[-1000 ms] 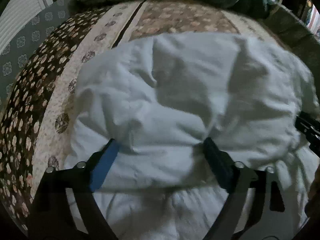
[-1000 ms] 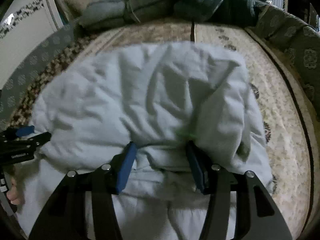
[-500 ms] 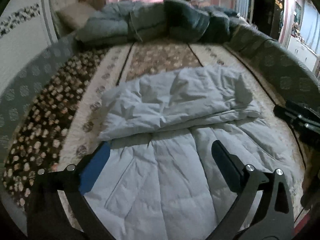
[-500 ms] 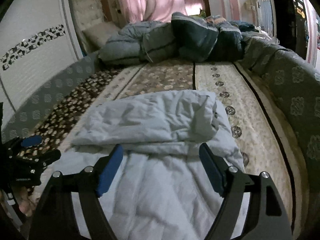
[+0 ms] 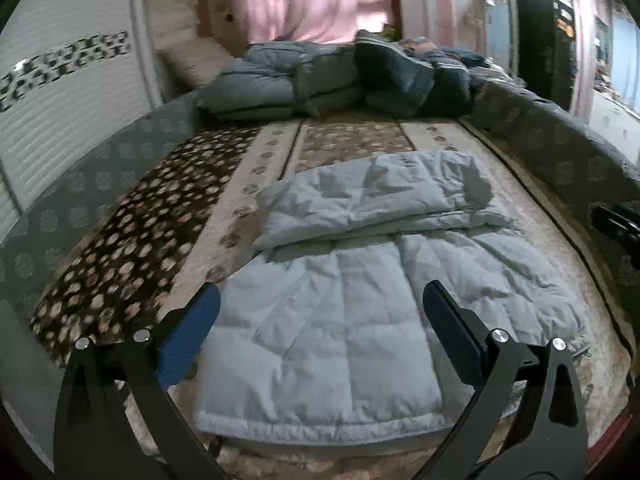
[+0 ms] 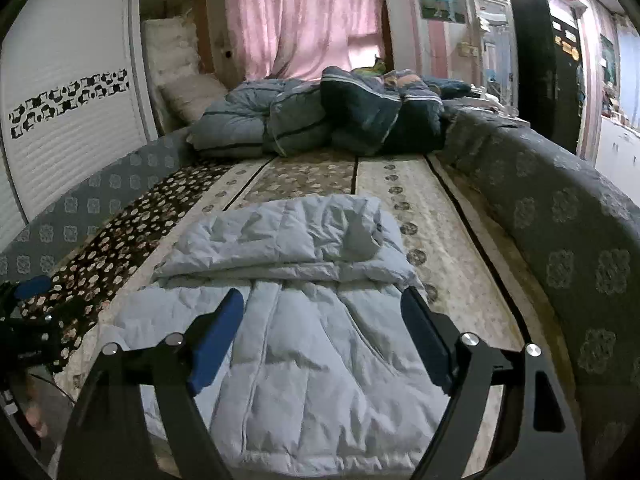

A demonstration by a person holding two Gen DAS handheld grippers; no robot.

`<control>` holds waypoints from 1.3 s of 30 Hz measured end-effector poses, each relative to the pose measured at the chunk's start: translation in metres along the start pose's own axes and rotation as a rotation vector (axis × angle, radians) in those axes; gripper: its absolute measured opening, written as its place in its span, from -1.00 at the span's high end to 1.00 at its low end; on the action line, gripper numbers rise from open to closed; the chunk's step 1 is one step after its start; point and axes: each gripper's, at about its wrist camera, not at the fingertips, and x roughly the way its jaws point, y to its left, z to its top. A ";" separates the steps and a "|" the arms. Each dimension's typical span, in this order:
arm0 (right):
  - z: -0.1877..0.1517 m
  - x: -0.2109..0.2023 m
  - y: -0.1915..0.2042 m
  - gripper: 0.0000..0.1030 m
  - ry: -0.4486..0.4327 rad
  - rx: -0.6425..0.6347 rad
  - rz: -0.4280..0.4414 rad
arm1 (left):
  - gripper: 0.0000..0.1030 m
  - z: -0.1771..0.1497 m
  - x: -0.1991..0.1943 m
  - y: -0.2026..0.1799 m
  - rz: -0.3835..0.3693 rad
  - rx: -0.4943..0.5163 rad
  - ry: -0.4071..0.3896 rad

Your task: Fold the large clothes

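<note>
Lying on the bed (image 5: 256,168), one pale blue quilted jacket (image 5: 340,320) was spread flat, its far part folded back over the body in a puffy, creased band toward twelve o'clock. Its stitching made square padded panels, and a ribbed hem ran along the near edge at six o'clock. Two grippers hung above it. The left gripper (image 5: 320,332) had its jaws spread fully wide with nothing between them, having just been opening; one blue pad and one dark pad showed. The right gripper (image 6: 322,336) also stood wide, empty, its jaws just opening, with two blue pads. The bed's cover was a woven mat in lengthwise strips: one dark brown with pale blossoms at nine o'clock, others beige with rosettes. One heap of grey and navy duvets (image 6: 320,116) lay at twelve o'clock before one pink curtain (image 6: 296,16). One white slatted door (image 6: 68,120) carried a black-patterned band. No writing could be read.
</note>
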 end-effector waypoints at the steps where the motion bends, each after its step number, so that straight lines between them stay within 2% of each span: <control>1: -0.007 -0.005 -0.003 -0.58 0.003 0.006 0.001 | -0.94 -0.005 -0.005 0.004 0.004 -0.017 0.001; 6: -0.035 -0.017 -0.006 -0.58 0.023 0.001 -0.012 | -0.94 -0.027 -0.025 0.009 0.010 -0.053 0.004; 9: -0.045 -0.021 -0.007 -0.58 0.044 0.010 -0.006 | -0.94 -0.029 -0.044 -0.003 0.016 -0.027 -0.006; 12: -0.049 -0.029 -0.008 -0.58 0.044 0.017 -0.006 | -0.94 -0.011 -0.078 -0.021 -0.007 -0.003 -0.062; 19: -0.045 -0.060 -0.008 -0.58 -0.018 -0.022 -0.029 | -0.94 0.039 -0.169 -0.053 -0.087 0.008 -0.218; 22: -0.040 -0.076 -0.014 -0.58 -0.047 -0.001 -0.037 | -0.94 0.050 -0.190 -0.061 -0.101 0.020 -0.247; 25: -0.037 -0.090 -0.020 -0.58 -0.070 0.010 -0.048 | -0.94 0.054 -0.201 -0.062 -0.131 0.008 -0.245; 29: -0.034 -0.107 -0.025 -0.58 -0.091 0.020 -0.058 | -0.94 0.053 -0.215 -0.060 -0.189 -0.031 -0.203; 37: -0.039 -0.126 -0.029 -0.58 -0.104 0.040 -0.060 | -0.94 0.045 -0.259 -0.064 -0.195 -0.019 -0.215; 39: -0.040 -0.132 -0.027 -0.58 -0.111 0.041 -0.062 | -0.94 0.043 -0.276 -0.066 -0.172 -0.002 -0.237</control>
